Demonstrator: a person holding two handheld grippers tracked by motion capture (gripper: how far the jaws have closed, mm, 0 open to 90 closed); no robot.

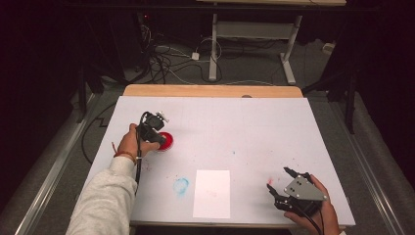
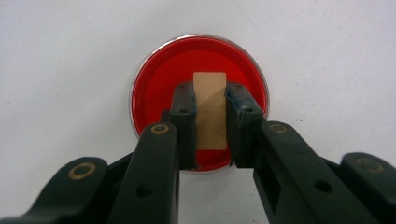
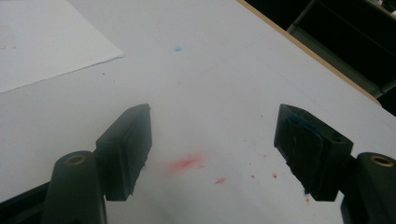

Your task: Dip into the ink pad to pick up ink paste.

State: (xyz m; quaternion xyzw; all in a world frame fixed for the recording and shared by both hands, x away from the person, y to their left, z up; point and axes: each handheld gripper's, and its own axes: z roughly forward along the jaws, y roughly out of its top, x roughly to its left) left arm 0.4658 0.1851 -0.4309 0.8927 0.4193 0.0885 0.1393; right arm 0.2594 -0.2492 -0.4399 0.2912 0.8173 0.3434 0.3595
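Left gripper [image 2: 210,100], fingers clamped on a small wooden block [image 2: 210,109], holds it over a round red ink dish [image 1: 165,141] at the worktop's [image 1: 254,122] nine o'clock. The block looks light, stiff and non-fragile; its bare flanks suit gripping. Right gripper [image 3: 212,135], five o'clock, gapes empty. No legible writing.

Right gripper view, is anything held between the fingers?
No, the right gripper stands open, with bare white table and red smears between its fingers.
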